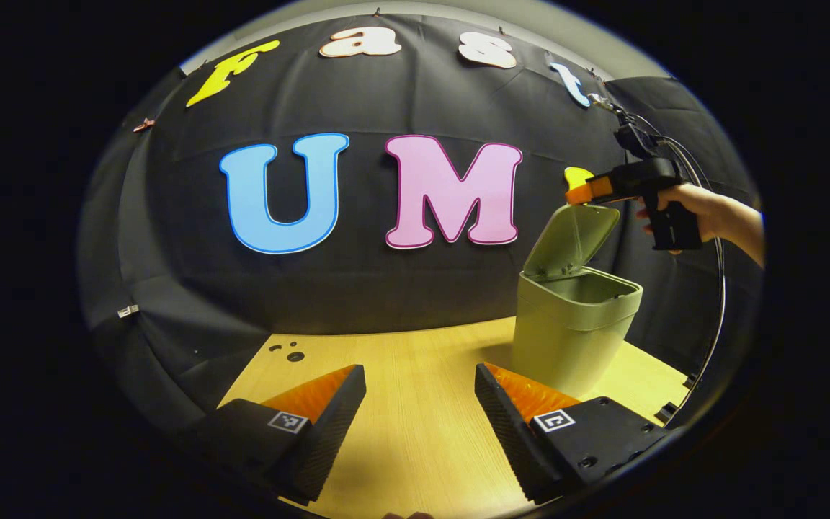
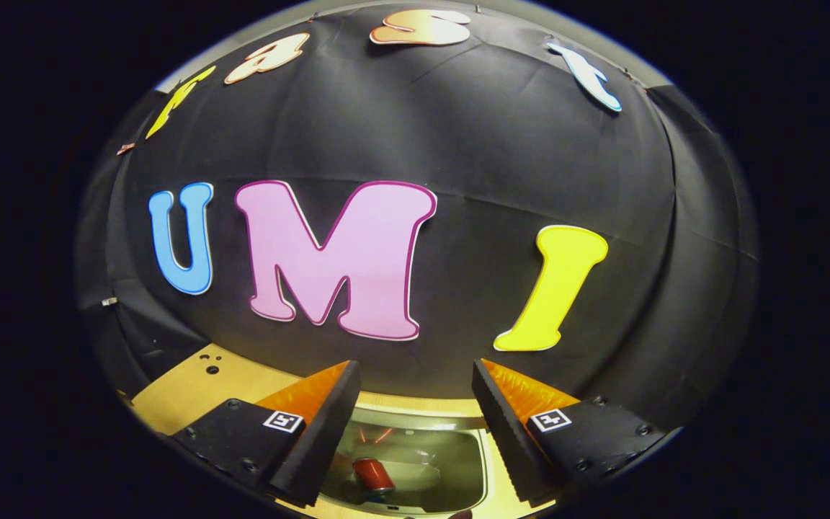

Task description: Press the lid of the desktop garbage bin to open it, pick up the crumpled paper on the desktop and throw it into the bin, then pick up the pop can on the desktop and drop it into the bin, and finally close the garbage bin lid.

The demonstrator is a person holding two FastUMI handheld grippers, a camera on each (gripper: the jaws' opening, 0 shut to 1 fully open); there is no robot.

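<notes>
The green desktop bin (image 1: 573,324) stands on the wooden table (image 1: 415,432) at the right of the left gripper view, its lid (image 1: 572,239) tipped up and open. A hand (image 1: 710,213) holds my right gripper (image 1: 578,192) just above the lid's top edge. In the right gripper view that gripper (image 2: 413,367) is open and looks down into the bin's mouth (image 2: 458,450), where a red pop can (image 2: 374,476) lies on the bottom. My left gripper (image 1: 420,367) hangs open over the bare table, left of the bin, with nothing between its fingers.
The black cloth wall closes off the table's far side right behind the bin. A few small holes (image 1: 289,352) mark the table's far left corner. A cable (image 1: 719,303) curves down from the right gripper past the table's right edge.
</notes>
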